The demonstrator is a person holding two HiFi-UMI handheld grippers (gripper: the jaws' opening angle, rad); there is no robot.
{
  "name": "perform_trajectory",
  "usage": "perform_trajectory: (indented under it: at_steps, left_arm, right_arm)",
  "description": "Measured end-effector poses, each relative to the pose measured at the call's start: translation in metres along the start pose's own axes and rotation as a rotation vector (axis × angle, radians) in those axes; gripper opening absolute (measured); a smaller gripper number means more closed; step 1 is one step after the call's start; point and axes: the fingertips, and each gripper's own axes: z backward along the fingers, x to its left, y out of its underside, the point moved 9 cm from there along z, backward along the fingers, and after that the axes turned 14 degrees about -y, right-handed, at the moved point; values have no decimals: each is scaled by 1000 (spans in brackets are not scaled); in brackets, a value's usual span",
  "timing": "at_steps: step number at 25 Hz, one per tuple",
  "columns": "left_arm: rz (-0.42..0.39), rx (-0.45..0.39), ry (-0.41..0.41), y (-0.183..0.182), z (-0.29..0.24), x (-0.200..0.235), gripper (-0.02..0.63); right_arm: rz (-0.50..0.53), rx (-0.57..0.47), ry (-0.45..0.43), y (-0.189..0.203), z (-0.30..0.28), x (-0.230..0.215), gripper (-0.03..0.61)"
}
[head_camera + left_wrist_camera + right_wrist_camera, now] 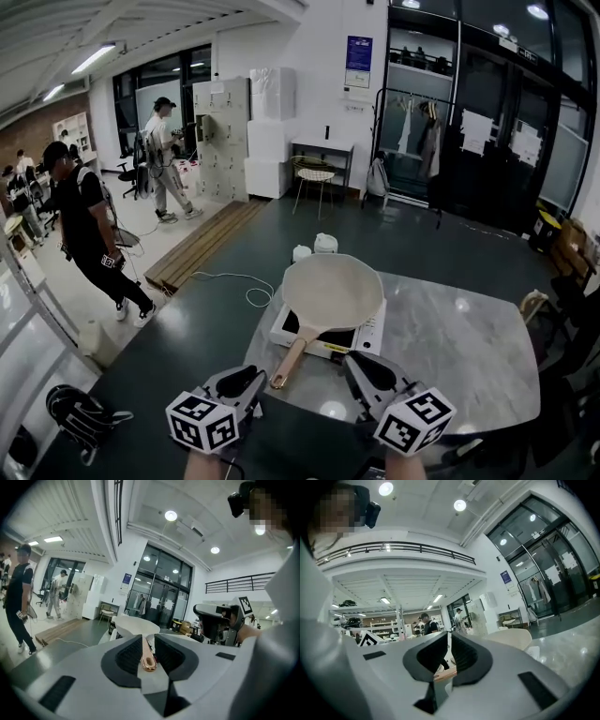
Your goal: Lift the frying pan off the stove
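Observation:
A cream frying pan (333, 291) sits on a white single-burner stove (367, 339) on the marble table (469, 347). Its copper-tipped wooden handle (292, 356) points toward me and to the left. My left gripper (251, 378) is just left of the handle's end. In the left gripper view the jaws (149, 651) stand slightly apart, open, and the handle end (149, 662) shows in the gap, with the pan (136, 624) beyond. My right gripper (359, 367) hovers right of the handle, near the stove's front. Its jaws (449, 648) are shut to a thin slit with nothing in them, and the pan (511, 638) lies ahead to the right.
Two small white containers (314, 247) stand behind the stove. A white cable (253, 292) loops on the dark floor left of the table. Two people (89, 234) stand far off at the left, near a wooden platform (202, 246).

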Motion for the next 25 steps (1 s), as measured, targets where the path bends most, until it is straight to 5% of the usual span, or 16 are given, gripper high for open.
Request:
perform_trajectory:
  at_steps: [6,11,14,21,25]
  left_arm:
    - [106,129,79,13,-20,18,161]
    - [411,254,280,37,-45,23,214]
    - [528,297,338,49,-56,28,218]
    - [615,405,448,67,-83,13,218]
    - [642,454,494,66,-88,10,160]
  right_arm:
    - [-61,18,18,14,-22,-15,44]
    - [-129,-1,69,15,-27,-22,44]
    - [-138,-2,105,15,-30,-24,44]
    - [-185,15,196,31,-27,-29,44]
    - [-217,9,239,36,-27,-29,44]
